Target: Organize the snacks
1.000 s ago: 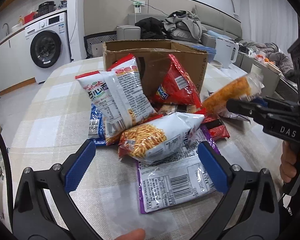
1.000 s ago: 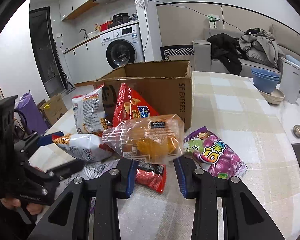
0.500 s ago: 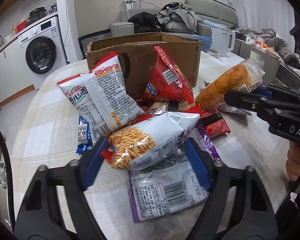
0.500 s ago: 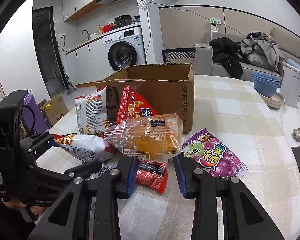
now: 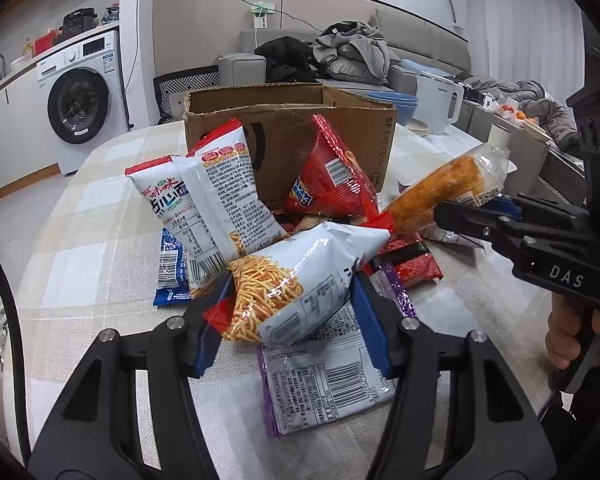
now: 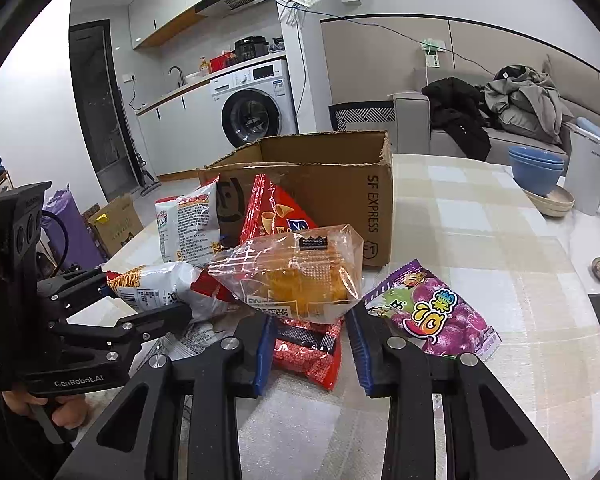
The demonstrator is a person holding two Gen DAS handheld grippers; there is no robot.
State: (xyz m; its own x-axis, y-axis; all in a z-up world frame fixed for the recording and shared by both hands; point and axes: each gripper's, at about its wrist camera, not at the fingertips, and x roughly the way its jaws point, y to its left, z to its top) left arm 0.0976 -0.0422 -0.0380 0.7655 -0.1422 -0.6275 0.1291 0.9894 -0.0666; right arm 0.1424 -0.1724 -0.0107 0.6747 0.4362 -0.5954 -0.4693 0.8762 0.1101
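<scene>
Left gripper (image 5: 290,300) jaws just closing, clamped on noodle-snack bag (image 5: 296,280) before cardboard box (image 5: 284,136); right gripper (image 6: 310,344) clenched on bread pack (image 6: 296,276). Risk: puffy bag slips, shallow grip.

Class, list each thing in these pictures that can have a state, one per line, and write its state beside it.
Left gripper: jaws just closed onto the noodle snack bag, pads against its sides.
Right gripper: shut on the clear bread bag, held off the table.
Cardboard box: open at the top, upright.
Red chip bag: leaning on the box.
Purple candy bag: lying flat.
Washing machine: door shut.
</scene>
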